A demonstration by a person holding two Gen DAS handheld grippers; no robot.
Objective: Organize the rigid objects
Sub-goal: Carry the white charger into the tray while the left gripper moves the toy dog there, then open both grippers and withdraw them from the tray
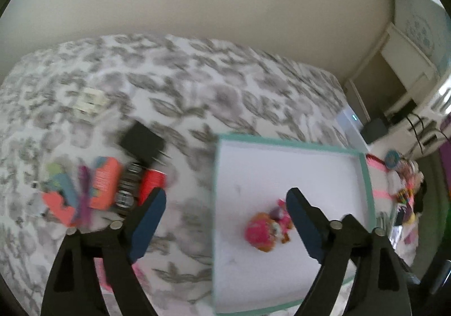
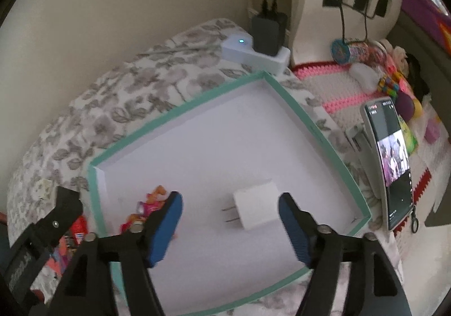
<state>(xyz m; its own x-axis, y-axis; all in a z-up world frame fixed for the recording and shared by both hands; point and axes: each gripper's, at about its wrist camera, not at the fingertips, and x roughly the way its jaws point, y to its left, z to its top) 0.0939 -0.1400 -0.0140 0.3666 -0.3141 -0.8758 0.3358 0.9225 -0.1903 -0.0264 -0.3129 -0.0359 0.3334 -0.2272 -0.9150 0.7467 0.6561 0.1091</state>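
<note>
A bed [image 1: 197,84] with a flowered cover is carrying a shallow box [image 2: 296,107] with a teal rim. The left gripper [image 1: 225,203] is hanging wide open, holding nothing, over the box's edge, beside a pink toy [image 1: 265,231] lying inside. The right gripper [image 2: 229,213] is standing wide open around a white charger [image 2: 256,209] lying on the box floor, its pads not touching it.

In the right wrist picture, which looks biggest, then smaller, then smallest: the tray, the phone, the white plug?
1. The tray, by far the biggest.
2. The phone, long and thin.
3. The white plug, the smallest.
The plug lies nearer the camera than the phone, yet it looks smaller anyway, so the order is safe.
</note>
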